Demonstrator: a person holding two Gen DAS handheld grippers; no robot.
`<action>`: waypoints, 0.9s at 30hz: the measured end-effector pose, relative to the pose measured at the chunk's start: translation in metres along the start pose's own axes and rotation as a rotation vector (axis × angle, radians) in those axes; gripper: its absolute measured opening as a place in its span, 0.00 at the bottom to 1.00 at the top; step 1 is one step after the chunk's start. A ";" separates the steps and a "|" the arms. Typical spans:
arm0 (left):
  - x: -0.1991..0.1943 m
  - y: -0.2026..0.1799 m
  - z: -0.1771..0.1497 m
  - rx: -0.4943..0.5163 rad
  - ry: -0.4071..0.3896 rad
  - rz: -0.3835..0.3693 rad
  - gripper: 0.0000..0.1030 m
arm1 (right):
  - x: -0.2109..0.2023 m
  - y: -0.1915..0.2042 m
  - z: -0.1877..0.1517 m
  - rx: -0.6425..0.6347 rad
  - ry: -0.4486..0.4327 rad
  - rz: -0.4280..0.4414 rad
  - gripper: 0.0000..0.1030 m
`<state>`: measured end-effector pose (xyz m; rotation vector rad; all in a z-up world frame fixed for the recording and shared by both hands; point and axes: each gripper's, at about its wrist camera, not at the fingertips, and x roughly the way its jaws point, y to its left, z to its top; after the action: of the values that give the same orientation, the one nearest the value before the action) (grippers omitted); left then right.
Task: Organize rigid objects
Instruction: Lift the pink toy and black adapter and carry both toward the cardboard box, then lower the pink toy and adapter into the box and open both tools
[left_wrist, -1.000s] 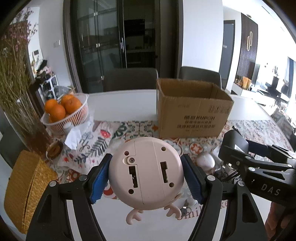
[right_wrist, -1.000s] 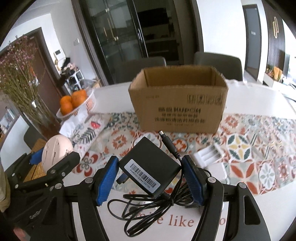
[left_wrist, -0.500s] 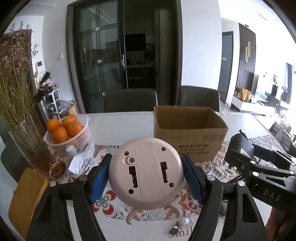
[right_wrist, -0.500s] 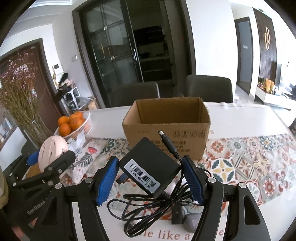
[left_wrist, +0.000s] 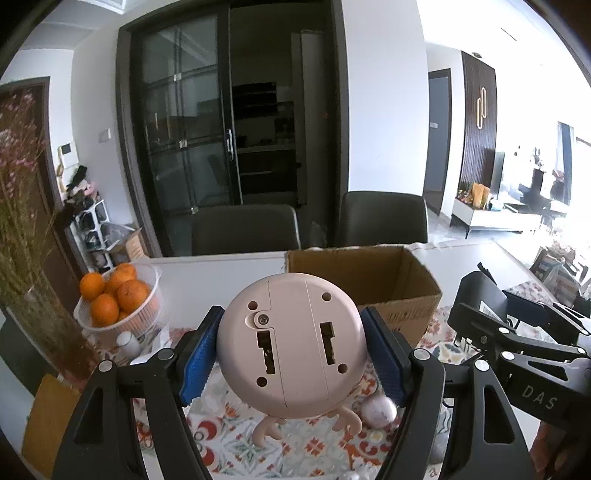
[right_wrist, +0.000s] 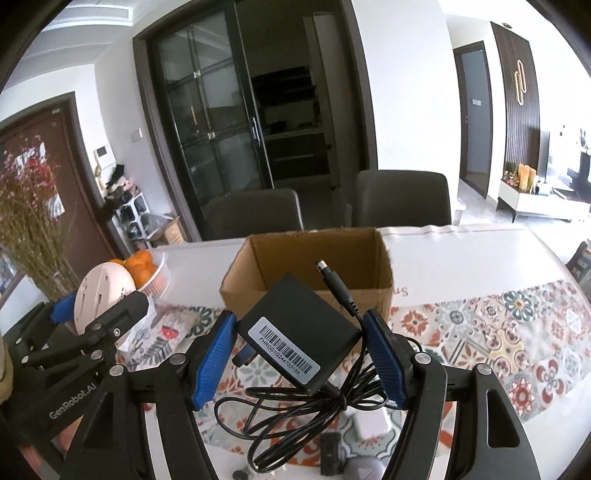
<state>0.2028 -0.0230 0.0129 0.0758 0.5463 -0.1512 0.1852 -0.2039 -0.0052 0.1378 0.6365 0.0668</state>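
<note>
The left gripper (left_wrist: 291, 347) pinches a round pink gadget (left_wrist: 291, 345) between its two blue pads, underside toward the camera, two small antler-like feet at 6 o'clock; it is held up off the table. The right gripper (right_wrist: 301, 354) clamps a black power adapter (right_wrist: 297, 338) the same way, tilted, its white barcode label reading "FHRDG1G24432155". The adapter's round plug sticks up at 1 o'clock and its black cable (right_wrist: 295, 417) hangs in loops at 6 o'clock.

Beyond both, at 12 o'clock, stands one open cardboard box (right_wrist: 310, 266); what shows of its inside is bare. Print on its front wall is too hidden to read. At 9 o'clock of the box one white basket (left_wrist: 122, 317) holds about five oranges (left_wrist: 114, 291).

In the left view the right gripper's body reads "DAS"; in the right view the left one reads "GenRobot.AI". A patterned cloth (right_wrist: 498, 332) covers the white table (right_wrist: 461, 258). Two dark chairs (right_wrist: 402, 199) stand behind it.
</note>
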 end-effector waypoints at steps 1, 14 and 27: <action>0.002 -0.001 0.003 0.002 -0.002 -0.002 0.72 | 0.000 -0.001 0.002 0.000 -0.004 -0.003 0.68; 0.027 -0.016 0.044 0.047 -0.041 -0.002 0.72 | 0.015 -0.021 0.040 0.002 -0.039 -0.016 0.68; 0.075 -0.021 0.081 0.060 0.034 -0.026 0.72 | 0.053 -0.033 0.083 -0.003 -0.023 -0.013 0.68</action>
<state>0.3041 -0.0615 0.0426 0.1304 0.5765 -0.1916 0.2779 -0.2401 0.0253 0.1315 0.6143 0.0540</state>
